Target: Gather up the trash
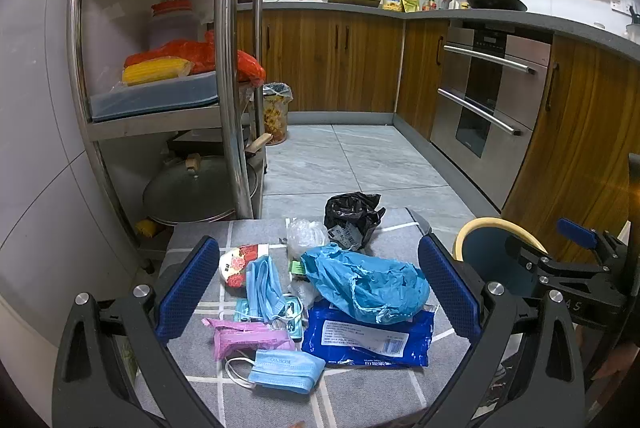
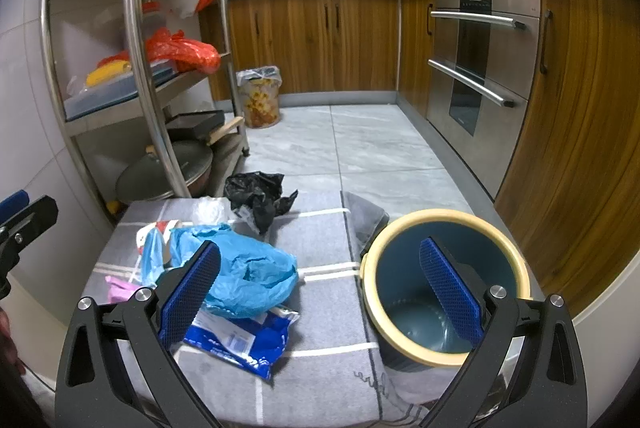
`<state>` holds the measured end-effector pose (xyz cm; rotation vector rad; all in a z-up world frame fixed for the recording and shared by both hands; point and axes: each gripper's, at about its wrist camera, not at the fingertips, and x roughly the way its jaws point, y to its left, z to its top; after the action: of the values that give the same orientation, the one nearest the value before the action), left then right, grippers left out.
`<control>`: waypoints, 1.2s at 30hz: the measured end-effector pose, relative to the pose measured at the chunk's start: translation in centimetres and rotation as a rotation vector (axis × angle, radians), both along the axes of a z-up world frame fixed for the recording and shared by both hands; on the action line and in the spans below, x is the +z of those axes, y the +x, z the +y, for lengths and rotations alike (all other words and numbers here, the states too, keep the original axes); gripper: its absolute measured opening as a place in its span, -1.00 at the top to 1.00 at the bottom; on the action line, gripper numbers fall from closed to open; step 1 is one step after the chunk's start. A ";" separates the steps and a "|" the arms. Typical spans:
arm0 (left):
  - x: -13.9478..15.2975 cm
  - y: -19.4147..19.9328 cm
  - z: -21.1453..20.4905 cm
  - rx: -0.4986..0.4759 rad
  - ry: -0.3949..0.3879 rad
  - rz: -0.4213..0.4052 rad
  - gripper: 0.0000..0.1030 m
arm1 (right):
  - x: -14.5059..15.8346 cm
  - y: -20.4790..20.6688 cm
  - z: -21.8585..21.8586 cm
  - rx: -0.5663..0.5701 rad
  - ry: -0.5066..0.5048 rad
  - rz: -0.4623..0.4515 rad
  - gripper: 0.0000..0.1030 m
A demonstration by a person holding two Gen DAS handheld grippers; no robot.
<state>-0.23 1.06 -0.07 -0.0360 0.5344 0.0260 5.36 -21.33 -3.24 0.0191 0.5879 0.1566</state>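
The left gripper [image 1: 318, 298] hangs with jaws apart over crumpled trash: a blue plastic bag [image 1: 366, 282], a pleated mask [image 1: 286, 370]. The right gripper [image 2: 320, 298], also apart, is near the round bin [image 2: 442, 224] at the cloth's [image 2: 328, 384] edge.

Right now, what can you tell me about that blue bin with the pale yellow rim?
The round blue bin with a pale yellow rim looks like smooth plastic. It stands upright and open at the right edge of the grey checked cloth, and what shows of its inside is bare. The crumpled light blue plastic bag lies apart to its left. A grey folded cloth touches its far side.
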 end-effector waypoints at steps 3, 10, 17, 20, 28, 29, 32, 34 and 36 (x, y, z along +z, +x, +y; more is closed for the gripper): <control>0.0 0.0 0.0 0.001 0.003 -0.001 -0.89 | 0.0 0.0 0.2 0.000 -0.003 0.001 -0.93; 0.1 0.0 0.2 0.004 -0.001 0.001 -0.89 | 0.0 0.0 0.1 0.000 -0.004 0.002 -0.93; 0.5 -0.1 0.3 0.017 -0.034 0.009 -0.89 | 0.0 0.1 0.0 -0.001 0.019 0.018 -0.93; 0.8 -0.2 -0.3 0.011 -0.031 0.000 -0.90 | -0.1 0.0 -0.3 0.013 0.036 0.025 -0.93; 0.7 1.6 0.3 -0.014 0.003 0.009 -0.89 | 0.7 1.8 1.1 0.027 0.049 0.042 -0.93; 0.6 1.9 0.4 -0.020 0.011 0.014 -0.89 | 0.8 2.2 1.5 0.031 0.051 0.041 -0.93; 0.3 3.1 1.0 -0.048 0.043 0.025 -0.89 | 1.1 3.5 2.3 0.043 0.044 0.039 -0.93; 0.2 3.9 1.6 -0.050 0.048 0.027 -0.89 | 1.1 4.6 2.8 0.047 0.035 0.050 -0.93; -0.1 4.7 2.5 -0.049 0.025 0.034 -0.89 | 1.2 5.9 3.3 0.042 0.033 0.051 -0.93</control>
<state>4.46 3.55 -0.16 0.0016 0.5689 -0.0149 11.23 -18.07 -2.02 0.0429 0.6369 0.2067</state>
